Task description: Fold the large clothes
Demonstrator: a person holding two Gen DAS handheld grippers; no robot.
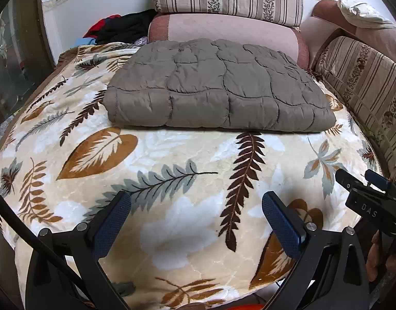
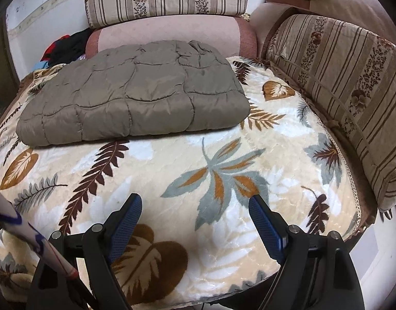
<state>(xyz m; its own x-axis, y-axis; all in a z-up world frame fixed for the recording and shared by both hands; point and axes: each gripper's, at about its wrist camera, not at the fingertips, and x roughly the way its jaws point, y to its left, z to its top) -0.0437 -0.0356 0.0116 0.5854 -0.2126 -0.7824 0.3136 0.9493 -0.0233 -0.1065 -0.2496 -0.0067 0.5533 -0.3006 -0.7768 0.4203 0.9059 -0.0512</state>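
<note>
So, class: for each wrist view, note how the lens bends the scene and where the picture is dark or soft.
Left wrist view: fisheye bulges the leaf-print blanket into a dome, corners fall black, and the quilted jacket stays sharp in even daylight. Right wrist view: same bulge and dark corners; a sleeve at the lower left is blurred.

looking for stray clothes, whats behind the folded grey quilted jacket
Behind the folded grey quilted jacket: a pink bolster and dark and red clothes. Their lower parts are hidden.
</note>
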